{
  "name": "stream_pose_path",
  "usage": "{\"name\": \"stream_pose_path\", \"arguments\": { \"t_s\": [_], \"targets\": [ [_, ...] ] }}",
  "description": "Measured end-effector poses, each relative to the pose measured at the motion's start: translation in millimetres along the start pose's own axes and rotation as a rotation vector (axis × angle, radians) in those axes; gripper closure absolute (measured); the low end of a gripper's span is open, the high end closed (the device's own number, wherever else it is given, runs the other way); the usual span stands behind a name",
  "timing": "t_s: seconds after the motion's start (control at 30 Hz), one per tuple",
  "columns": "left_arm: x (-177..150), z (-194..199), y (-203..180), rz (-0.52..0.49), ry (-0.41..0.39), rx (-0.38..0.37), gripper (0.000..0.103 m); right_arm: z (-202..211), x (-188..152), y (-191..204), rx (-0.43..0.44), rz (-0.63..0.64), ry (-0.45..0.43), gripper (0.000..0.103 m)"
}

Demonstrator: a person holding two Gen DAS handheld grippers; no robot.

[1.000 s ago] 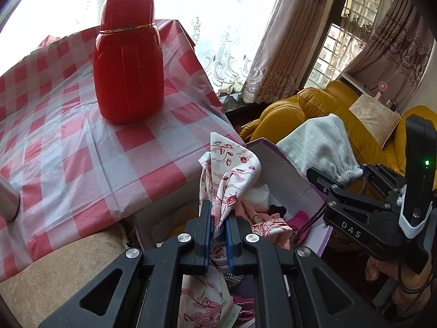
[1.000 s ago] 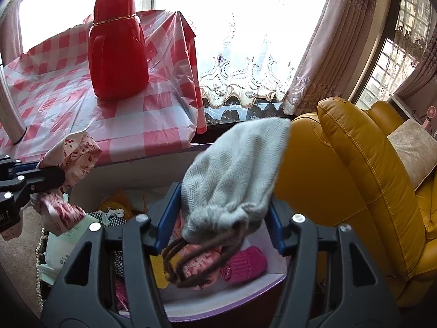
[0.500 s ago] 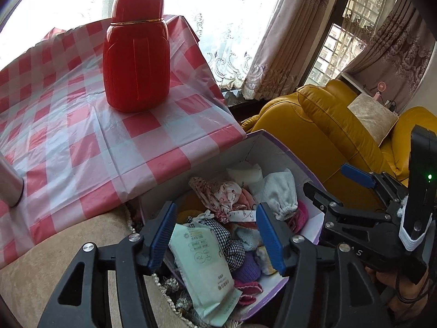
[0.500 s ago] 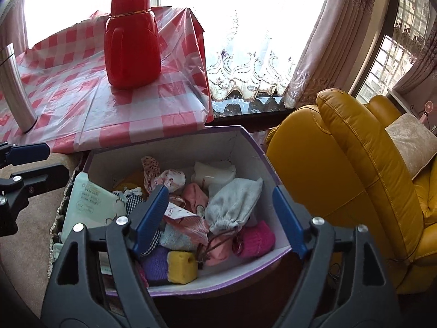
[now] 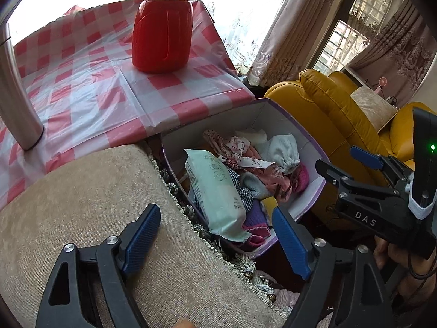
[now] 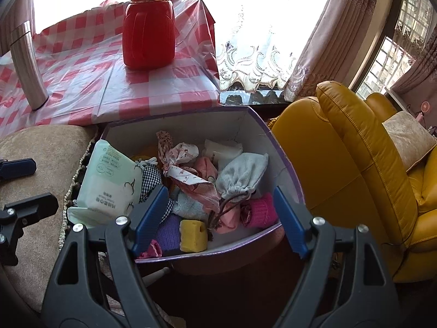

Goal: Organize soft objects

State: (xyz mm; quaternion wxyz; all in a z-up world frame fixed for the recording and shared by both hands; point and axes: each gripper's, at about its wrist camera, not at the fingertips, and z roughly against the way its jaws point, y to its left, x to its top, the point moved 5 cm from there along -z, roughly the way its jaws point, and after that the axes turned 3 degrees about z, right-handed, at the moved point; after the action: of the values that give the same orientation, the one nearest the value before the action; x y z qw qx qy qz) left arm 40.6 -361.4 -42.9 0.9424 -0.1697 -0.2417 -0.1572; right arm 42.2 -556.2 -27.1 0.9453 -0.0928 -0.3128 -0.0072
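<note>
1. The left gripper (image 5: 217, 235) hung with its blue fingers spread wide apart, grasping nothing, over the edge of a beige cushion (image 5: 82, 205) just beside the box.
2. The right gripper (image 6: 220, 220) was likewise released, its fingers parted and empty, poised above the near rim of the box (image 6: 281, 150).
3. The box, white inside with a purple edge, sat between the cushion and a yellow leather armchair (image 6: 355, 169), with its far side against the table.
4. Inside lay the soft things in a loose heap: a grey drawstring pouch (image 6: 241, 173) toward the right wall, a red-and-white floral cloth (image 6: 188, 169) near the middle, and a pale green tissue pack (image 6: 112, 183) leaning on the left wall and poking over the rim.
5. Nearer the front edge I saw a yellow sponge (image 6: 193, 235), a pink knitted piece (image 6: 259, 213) and something purple (image 6: 169, 229), all touching one another.
6. On the red-checked tablecloth (image 5: 95, 82) behind the box stood a red jug (image 5: 161, 24), upright, with a steel flask (image 5: 16, 95) well apart at the left.
</note>
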Motion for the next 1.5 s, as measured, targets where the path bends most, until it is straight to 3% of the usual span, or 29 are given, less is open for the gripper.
{"name": "stream_pose_path", "arguments": {
  "t_s": [1.5],
  "targets": [
    [-0.6,-10.2,1.1,0.017,0.016,0.019,0.014,-10.6,-9.8,-2.0,0.033,-0.022,0.025,0.021]
  ]
}}
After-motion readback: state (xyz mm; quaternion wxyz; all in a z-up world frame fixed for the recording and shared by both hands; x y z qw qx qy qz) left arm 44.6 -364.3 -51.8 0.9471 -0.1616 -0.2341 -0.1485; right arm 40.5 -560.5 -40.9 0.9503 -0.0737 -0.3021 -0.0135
